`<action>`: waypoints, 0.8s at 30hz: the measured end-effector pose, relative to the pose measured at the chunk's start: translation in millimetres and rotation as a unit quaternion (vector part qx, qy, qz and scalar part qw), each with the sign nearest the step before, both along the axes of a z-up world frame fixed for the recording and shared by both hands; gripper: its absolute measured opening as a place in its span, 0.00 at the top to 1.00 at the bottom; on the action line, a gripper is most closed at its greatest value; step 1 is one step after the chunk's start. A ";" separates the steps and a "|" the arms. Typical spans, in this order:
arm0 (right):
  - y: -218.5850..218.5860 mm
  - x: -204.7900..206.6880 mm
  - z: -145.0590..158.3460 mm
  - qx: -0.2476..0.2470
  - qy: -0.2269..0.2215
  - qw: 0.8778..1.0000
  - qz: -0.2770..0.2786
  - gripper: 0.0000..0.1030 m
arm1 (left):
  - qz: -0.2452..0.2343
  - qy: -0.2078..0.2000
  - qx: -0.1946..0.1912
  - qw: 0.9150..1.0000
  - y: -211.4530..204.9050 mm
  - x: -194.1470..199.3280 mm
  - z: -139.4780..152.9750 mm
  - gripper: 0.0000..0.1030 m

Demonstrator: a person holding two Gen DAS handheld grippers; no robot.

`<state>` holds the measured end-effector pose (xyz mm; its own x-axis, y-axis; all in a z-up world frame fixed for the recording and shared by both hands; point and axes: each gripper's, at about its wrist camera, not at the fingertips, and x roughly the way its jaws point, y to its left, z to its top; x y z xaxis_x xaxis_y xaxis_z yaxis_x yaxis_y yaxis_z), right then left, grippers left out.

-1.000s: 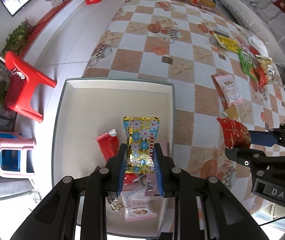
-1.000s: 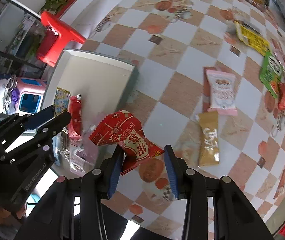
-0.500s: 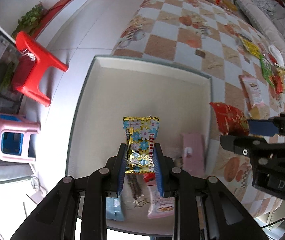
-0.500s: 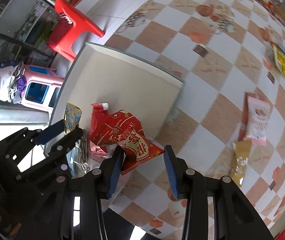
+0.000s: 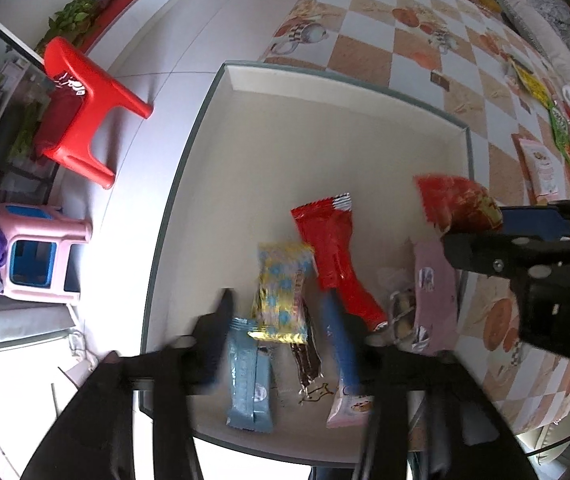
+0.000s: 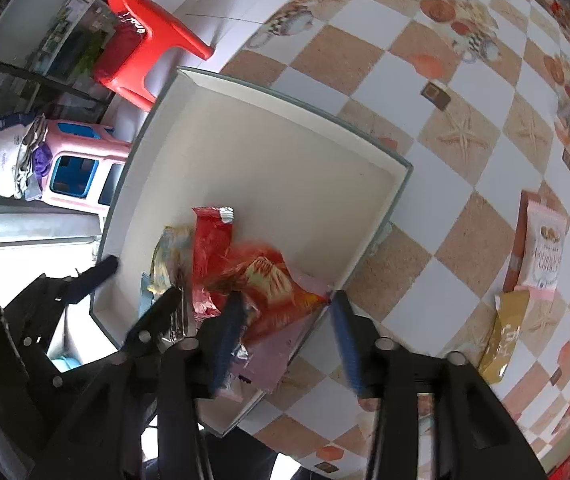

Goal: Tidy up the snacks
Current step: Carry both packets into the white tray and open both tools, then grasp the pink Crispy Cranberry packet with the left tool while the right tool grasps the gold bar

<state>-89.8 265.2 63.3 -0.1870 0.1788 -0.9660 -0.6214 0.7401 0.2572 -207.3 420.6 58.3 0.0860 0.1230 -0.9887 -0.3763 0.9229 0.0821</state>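
Note:
A white box with a grey rim sits at the table's near left and holds several snack packets. My left gripper is open above them; the gold flowered packet lies loose between its fingers, beside a long red packet and a blue packet. My right gripper is open over the box's right edge. The red printed packet sits blurred between its spread fingers; it also shows in the left wrist view.
More packets lie on the checkered tablecloth to the right: a pink one, a gold one, green and yellow ones. A red stool and a pink stool stand on the floor left of the table.
Both grippers have opened. The gold flowered packet has dropped from the left gripper into the box. The red printed packet is loose between the right fingers, over the box.

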 end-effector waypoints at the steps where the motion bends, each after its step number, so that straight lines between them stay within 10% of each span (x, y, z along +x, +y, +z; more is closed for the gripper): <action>1: -3.6 0.6 0.1 -0.002 -0.004 1.000 -0.006 0.12 | 0.001 -0.001 0.003 1.000 0.0 -0.8 0.4 0.29; 24: -170.1 44.9 -56.1 -0.111 -0.008 0.978 -0.179 0.03 | -0.084 0.006 -0.014 0.996 -67.5 27.4 10.7 0.24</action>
